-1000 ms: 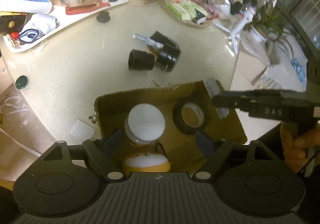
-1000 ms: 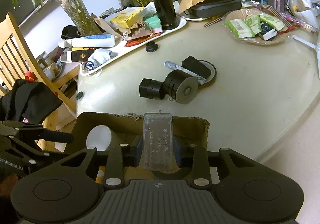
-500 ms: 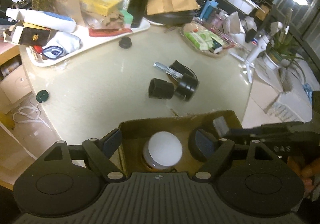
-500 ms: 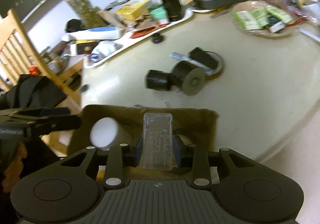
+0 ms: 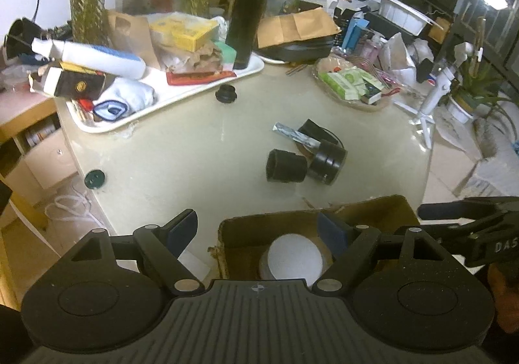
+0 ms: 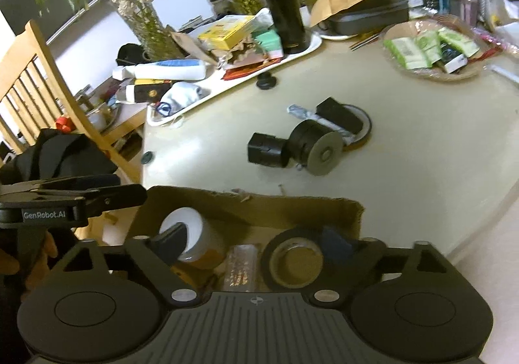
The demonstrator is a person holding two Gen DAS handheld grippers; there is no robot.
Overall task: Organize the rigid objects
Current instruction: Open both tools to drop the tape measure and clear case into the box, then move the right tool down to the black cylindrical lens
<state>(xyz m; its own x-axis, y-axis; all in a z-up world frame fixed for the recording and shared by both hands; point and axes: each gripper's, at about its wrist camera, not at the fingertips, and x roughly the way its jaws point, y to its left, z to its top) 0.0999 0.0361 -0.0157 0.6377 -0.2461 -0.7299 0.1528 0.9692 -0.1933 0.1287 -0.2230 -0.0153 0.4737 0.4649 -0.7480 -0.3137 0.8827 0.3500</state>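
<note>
**Both your grippers open over a box holding three items**

You hold two grippers, and both are spread wide with nothing between the fingers. Your right gripper (image 6: pixel 253 242) hangs over the cardboard box (image 6: pixel 292 206) at the near edge of the table (image 6: pixel 421 137). Your left gripper (image 5: pixel 256 231) straddles the box's left wall.

Three things lie in the box: one white-lidded jar (image 6: pixel 189 227) at the left, one clear plastic case (image 6: pixel 241 266) in the middle, and one roll of black tape (image 6: pixel 296 258) at the right. The case lies flat, its long axis running away from you toward the table's centre. The tape lies flat with its hole facing up. The jar stands upright.

On the table beyond the box sit two black cylinders on their sides, touching: a smaller one (image 6: pixel 267 150) at the left and a wider one (image 6: pixel 314 146) at the right, its grey end facing you. Just behind them is a flat ring with a black block (image 6: pixel 339 115) on it.

The table is pale and glossy. Further back are one white tray (image 5: pixel 136 111) piled with clutter, one tall black flask (image 6: pixel 285 0) and one basket of packets (image 6: pixel 431 52). One wooden chair (image 6: pixel 42 78) stands at the left
</note>
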